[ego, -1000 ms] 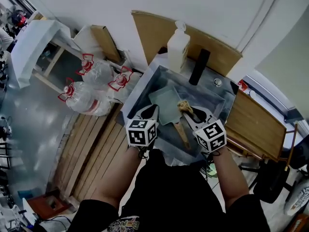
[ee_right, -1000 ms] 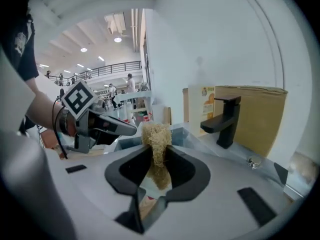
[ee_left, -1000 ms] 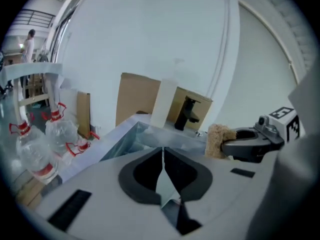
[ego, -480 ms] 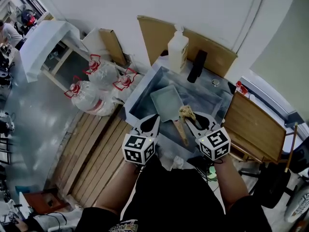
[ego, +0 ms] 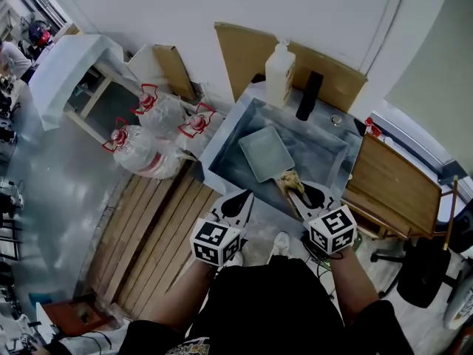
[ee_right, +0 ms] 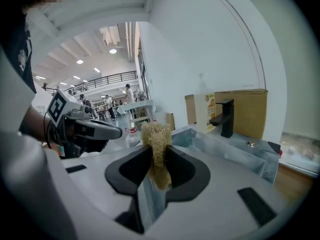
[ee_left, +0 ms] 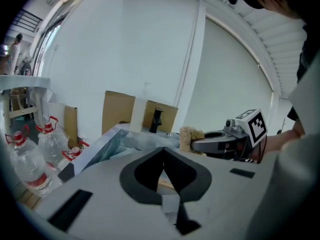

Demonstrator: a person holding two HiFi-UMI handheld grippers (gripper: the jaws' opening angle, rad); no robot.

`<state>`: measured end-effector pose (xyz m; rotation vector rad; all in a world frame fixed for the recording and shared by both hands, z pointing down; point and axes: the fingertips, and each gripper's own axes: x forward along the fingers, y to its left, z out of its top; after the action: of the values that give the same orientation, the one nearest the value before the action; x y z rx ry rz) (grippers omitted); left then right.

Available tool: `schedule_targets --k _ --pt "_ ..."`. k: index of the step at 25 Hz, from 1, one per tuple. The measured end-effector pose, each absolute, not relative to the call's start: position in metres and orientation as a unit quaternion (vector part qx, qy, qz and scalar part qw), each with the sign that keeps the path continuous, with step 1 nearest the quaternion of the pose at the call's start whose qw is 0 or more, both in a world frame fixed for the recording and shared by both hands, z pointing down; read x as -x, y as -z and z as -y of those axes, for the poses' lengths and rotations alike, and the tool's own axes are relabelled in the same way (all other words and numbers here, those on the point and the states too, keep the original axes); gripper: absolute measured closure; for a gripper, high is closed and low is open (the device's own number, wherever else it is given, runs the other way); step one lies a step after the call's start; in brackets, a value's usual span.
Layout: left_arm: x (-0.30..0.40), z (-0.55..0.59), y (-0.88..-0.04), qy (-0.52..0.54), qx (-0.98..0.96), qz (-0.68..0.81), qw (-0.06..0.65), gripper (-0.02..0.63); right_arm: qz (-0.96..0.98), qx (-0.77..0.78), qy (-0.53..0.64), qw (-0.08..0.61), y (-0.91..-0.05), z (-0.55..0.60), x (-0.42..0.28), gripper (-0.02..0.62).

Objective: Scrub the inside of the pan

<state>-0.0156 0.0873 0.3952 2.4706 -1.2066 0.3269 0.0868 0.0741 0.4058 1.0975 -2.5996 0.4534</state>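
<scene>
A square grey-green pan (ego: 263, 152) lies in the steel sink (ego: 334, 148), its wooden handle pointing toward me. My right gripper (ego: 295, 191) hovers over the handle end, shut on a tan fibrous scrubber (ego: 289, 179). In the right gripper view the scrubber (ee_right: 156, 135) stands pinched between the pads. My left gripper (ego: 244, 199) hangs at the sink's front left edge, off the pan, shut with nothing in it. In the left gripper view its jaws (ee_left: 162, 165) meet, and the right gripper (ee_left: 220, 143) with the scrubber (ee_left: 188, 139) shows beyond them.
A white soap bottle (ego: 279, 72) and a black faucet (ego: 309, 96) stand at the sink's back. Cardboard leans on the wall behind. Big water bottles (ego: 151, 135) lie on the floor at left. A wooden board (ego: 392, 191) sits to the right of the sink.
Both grippers have drawn back toward me. The left one has left the pan handle area and now sits at the sink's front edge. The right still holds the scrubber.
</scene>
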Motion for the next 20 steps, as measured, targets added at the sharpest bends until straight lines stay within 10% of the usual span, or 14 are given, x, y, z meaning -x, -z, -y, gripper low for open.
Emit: schedule_targets --k 20 --pt "0.072 -0.139 -0.392 -0.104 -0.912 0.358 0.172 0.597 0.849 -0.482 -0.185 0.11 -0.409 -0.148 -0.037 0.495"
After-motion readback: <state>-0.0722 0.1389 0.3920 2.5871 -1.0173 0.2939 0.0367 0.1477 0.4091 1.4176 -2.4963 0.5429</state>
